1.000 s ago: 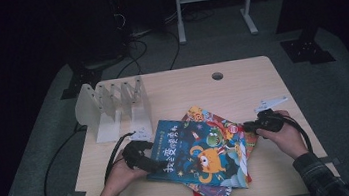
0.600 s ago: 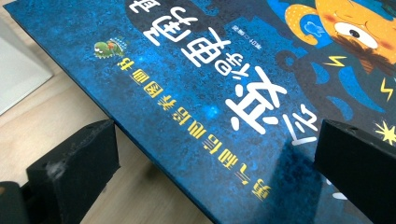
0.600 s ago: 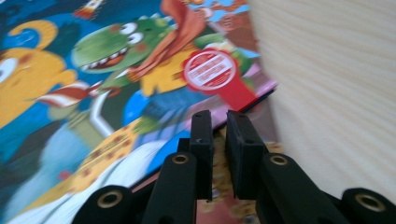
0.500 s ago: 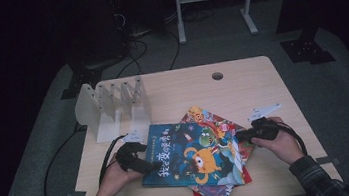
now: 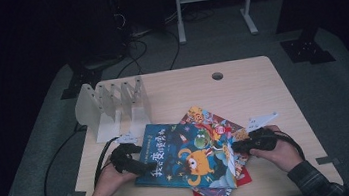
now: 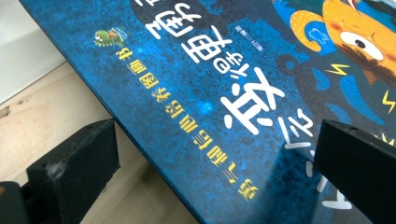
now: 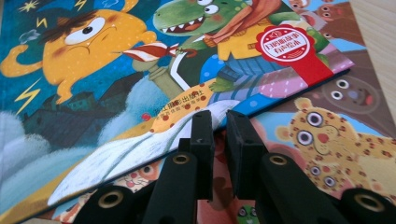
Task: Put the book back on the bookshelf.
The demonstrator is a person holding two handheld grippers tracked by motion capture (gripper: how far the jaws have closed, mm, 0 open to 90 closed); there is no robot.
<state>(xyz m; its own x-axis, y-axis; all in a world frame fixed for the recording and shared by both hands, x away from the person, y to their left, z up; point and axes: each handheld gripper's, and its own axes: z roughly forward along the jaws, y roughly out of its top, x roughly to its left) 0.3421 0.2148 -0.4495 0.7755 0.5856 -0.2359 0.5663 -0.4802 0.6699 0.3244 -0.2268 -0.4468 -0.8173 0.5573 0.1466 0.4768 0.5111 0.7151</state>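
- Blue picture book with an orange monster on its glossy cover (image 5: 185, 159) lay on top of the stack of colourful picture books (image 5: 219, 193), and it had slid toward the front-left of the table since a second before.
- Left gripper (image 6: 210, 177) stood spread, straddling the book's near edge without pinching.
- Right gripper (image 7: 219, 135) was almost pressed together at the opposite edge; whether it pinched the cover, I cannot tell.
- White slotted plastic book rack (image 5: 113, 108) waited empty behind, so the filing seemed about to begin.

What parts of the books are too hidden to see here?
- High view: the lower books lie under the blue book, so their covers and their number stay unclear.
- Left gripper view: the blue book's cover is cut off by the picture edges.
- Right gripper view: the right tongs hide the blue book's edge; whether they pinch it is unclear.
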